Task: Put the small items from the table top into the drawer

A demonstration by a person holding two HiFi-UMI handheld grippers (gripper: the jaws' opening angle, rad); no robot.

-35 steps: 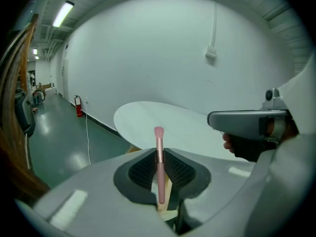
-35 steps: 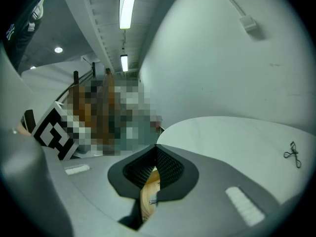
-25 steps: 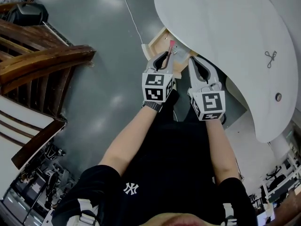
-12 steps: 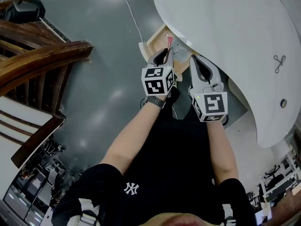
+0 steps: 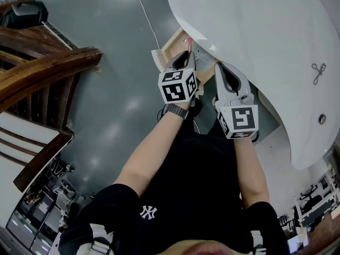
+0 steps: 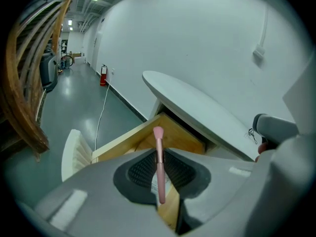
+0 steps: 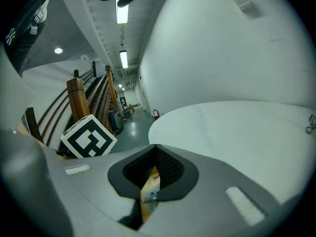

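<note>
My left gripper (image 5: 187, 56) is shut on a thin pink brush (image 5: 188, 44), whose pink tip sticks out past the fingers. It hangs over the open wooden drawer (image 5: 170, 45) under the white table (image 5: 255, 31). In the left gripper view the brush (image 6: 159, 162) runs upright between the closed pads, with the drawer (image 6: 138, 137) right behind it. Close to its right, at the table's edge, my right gripper (image 5: 219, 67) is shut and holds nothing. In the right gripper view its tips (image 7: 155, 149) meet, and drawer contents (image 7: 150, 191) show below them.
A black clip-like item (image 5: 319, 72) and a small round item (image 5: 322, 119) lie on the table top at the right. Dark wooden furniture (image 5: 48, 68) stands at the left on the grey floor. A white cable (image 5: 149, 20) runs across the floor beyond the drawer.
Both grippers have sunk toward the drawer, the left one more. The left gripper has rolled a little, still with the brush. The right one stays shut.
</note>
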